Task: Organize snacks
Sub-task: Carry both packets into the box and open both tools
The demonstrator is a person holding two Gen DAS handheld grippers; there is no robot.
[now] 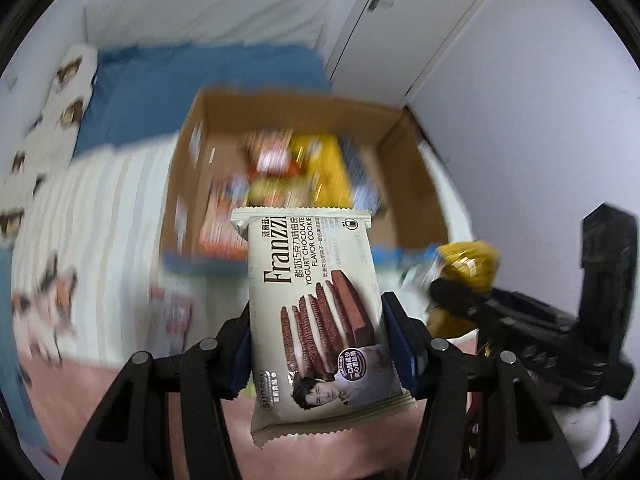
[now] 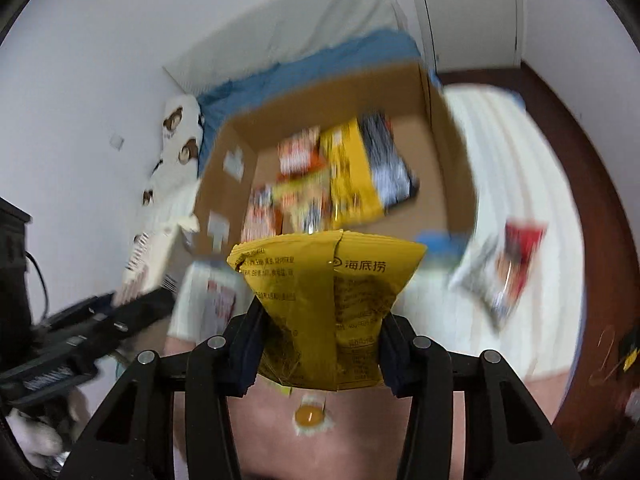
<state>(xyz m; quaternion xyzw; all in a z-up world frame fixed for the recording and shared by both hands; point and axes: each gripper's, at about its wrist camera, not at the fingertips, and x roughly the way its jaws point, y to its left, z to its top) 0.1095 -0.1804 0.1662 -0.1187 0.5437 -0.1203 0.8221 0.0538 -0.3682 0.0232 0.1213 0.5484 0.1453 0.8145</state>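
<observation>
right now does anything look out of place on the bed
Yes: a red and silver snack packet lies loose on the striped bedding, outside the cardboard box where the other snacks sit. Both tongs hold packets: Franzzi cookies left, yellow bag right.

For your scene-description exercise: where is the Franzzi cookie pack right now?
The cookie pack is clamped in the left gripper, centre of the left wrist view, held before the open cardboard box on the bed.
</observation>
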